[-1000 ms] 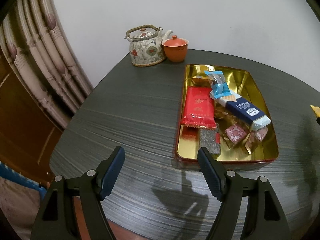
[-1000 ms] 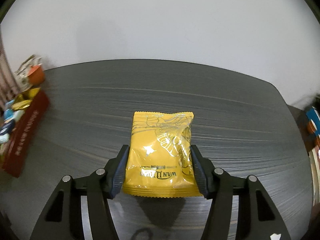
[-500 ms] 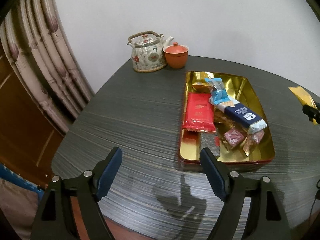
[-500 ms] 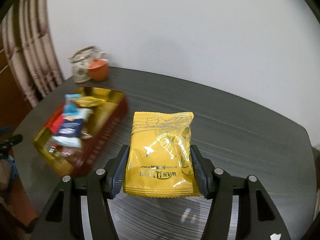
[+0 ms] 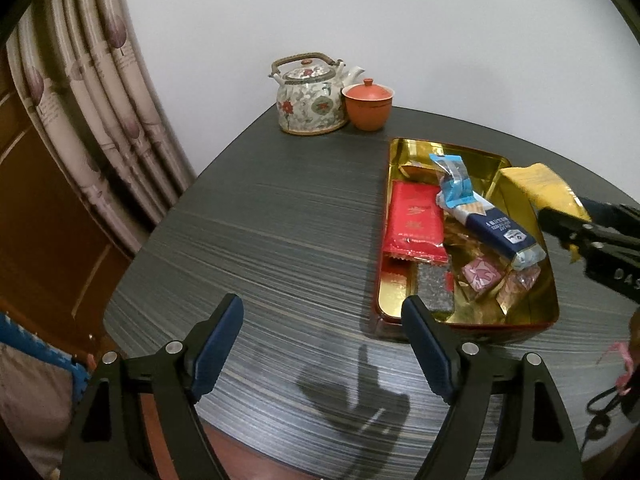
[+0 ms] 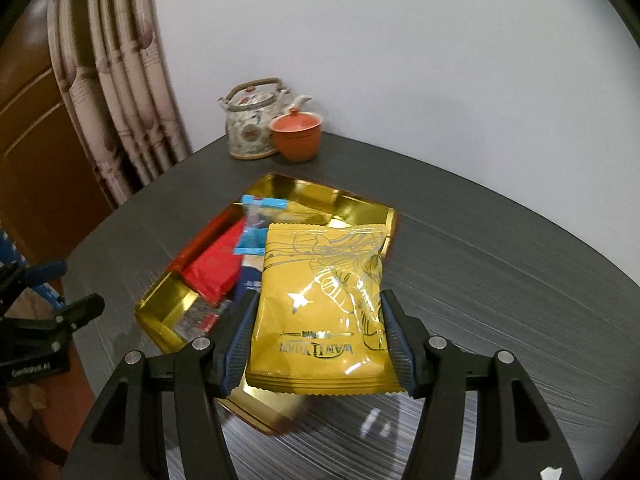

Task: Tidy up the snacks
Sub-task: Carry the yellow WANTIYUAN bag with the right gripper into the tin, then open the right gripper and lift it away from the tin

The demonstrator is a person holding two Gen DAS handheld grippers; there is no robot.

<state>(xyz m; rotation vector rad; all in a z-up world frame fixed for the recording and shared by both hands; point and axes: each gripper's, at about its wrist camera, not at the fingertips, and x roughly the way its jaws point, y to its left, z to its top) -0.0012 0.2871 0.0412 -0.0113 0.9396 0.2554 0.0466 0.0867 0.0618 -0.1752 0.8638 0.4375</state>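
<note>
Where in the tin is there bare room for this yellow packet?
Bare gold shows at the tin's far end, nearest the teapot, and along its right wall. The near half is crowded: red packet, blue biscuit pack, pink sweets.

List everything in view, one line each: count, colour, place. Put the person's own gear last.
table: one, dark grey striped, under everything.
tin tray: one, gold inside, red outside, on the table.
red packet: one, red, in the tray's left half.
blue packet: one, blue and white, lying across the other snacks.
pink sweets: at least two, pink, near end of the tray.
yellow bag: one, yellow, held over the tray's edge.
teapot: one, floral white, far corner.
lidded cup: one, orange-brown, beside the teapot.
curtain: one, pale patterned, at left.
left gripper: black, blue pads, jaws apart, nothing held.
right gripper: black, blue pads, jaws clamping the yellow bag.
</note>
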